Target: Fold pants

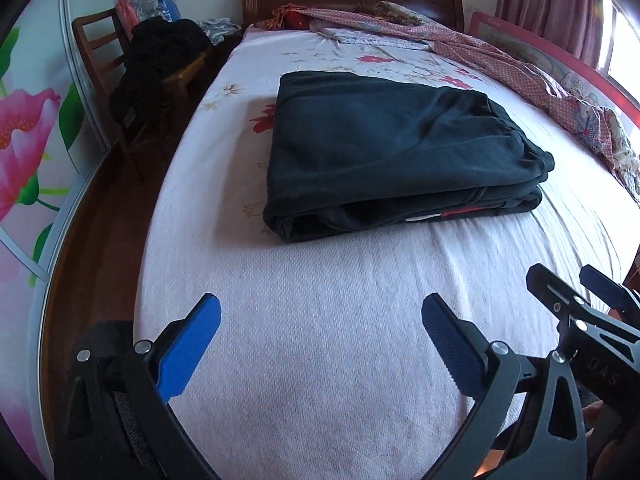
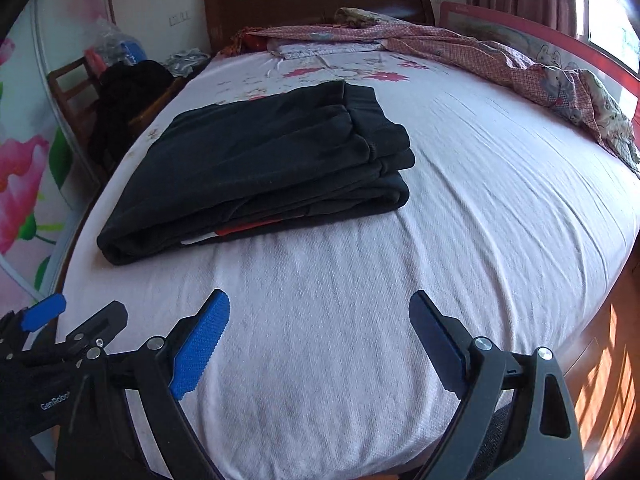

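L gripper (image 1: pixel 320 320) spread | R gripper (image 2: pixel 320 320) spread | pants (image 2: pixel 256 168) folded, apart, bare bed (image 2: pixel 480 200) w/ room between

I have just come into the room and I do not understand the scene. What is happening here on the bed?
A person holds a two-finger gripper in each hand and is folding pants. The dark pants lie on the bed as a compact folded stack with several layers, so the folding looks done or nearly done. The left gripper and the right gripper are both open and empty, hovering over the bare sheet in front of the pants, not touching them.
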The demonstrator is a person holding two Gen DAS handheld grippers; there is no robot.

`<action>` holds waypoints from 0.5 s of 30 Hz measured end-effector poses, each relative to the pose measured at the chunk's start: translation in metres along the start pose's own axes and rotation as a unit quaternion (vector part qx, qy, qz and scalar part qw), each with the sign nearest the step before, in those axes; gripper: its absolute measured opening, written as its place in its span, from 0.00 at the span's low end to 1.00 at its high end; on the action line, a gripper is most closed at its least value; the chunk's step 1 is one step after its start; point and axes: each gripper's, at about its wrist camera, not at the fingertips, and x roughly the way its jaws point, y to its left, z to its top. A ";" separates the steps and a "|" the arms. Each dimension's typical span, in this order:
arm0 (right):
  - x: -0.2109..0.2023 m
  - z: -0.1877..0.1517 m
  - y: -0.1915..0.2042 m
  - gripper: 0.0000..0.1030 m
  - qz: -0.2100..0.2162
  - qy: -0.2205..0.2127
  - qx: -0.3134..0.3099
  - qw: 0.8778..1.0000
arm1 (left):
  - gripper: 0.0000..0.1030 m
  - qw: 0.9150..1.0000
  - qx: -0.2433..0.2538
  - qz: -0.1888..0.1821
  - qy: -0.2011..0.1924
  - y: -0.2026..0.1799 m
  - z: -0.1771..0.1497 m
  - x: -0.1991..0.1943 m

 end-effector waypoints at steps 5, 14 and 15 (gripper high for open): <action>0.000 -0.004 0.003 0.88 0.009 0.003 -0.003 1.000 | 0.98 0.999 -0.027 0.021 -0.009 0.013 0.003 -0.001; -0.001 -0.003 -0.003 0.88 0.011 0.004 0.015 1.000 | 0.98 1.000 -0.014 0.014 -0.009 0.007 0.003 0.000; -0.001 -0.003 -0.003 0.88 0.015 0.007 0.017 1.000 | 0.98 1.000 -0.014 0.013 -0.009 0.006 0.003 0.000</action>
